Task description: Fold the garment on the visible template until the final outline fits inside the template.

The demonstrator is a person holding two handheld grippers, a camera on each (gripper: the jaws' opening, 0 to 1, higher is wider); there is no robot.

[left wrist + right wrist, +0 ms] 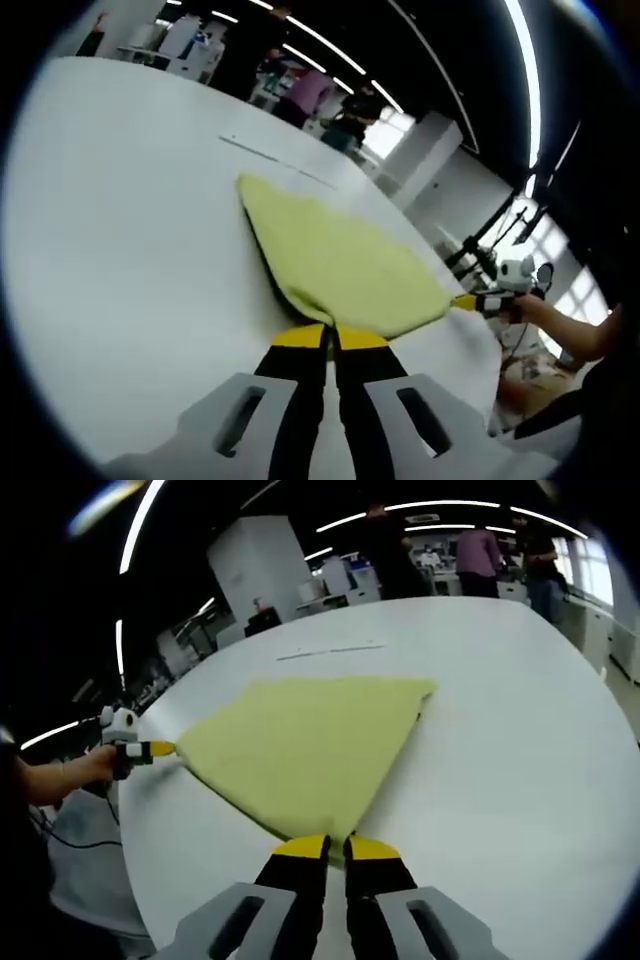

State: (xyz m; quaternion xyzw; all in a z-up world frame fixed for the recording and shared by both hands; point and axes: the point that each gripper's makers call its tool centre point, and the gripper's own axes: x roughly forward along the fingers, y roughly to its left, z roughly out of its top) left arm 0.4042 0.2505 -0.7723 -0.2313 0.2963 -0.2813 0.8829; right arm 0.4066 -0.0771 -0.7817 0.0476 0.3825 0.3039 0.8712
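Pinching one near corner of the yellow garment (335, 265) each: left claw (329, 338) and right claw (335, 848), both pressed together on the cloth. Stretched between them over the white worktop (120, 230), far corner resting near thin dark line (330, 651).

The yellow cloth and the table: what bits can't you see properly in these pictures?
- Yellow cloth: its underside is hidden by its own top layer, in both views.
- Template: the faint lines on the table are too thin to trace, and the cloth covers the rest.
- Cloth corners: hidden inside the shut left gripper and right gripper.
- People in the background: too small and blurred.
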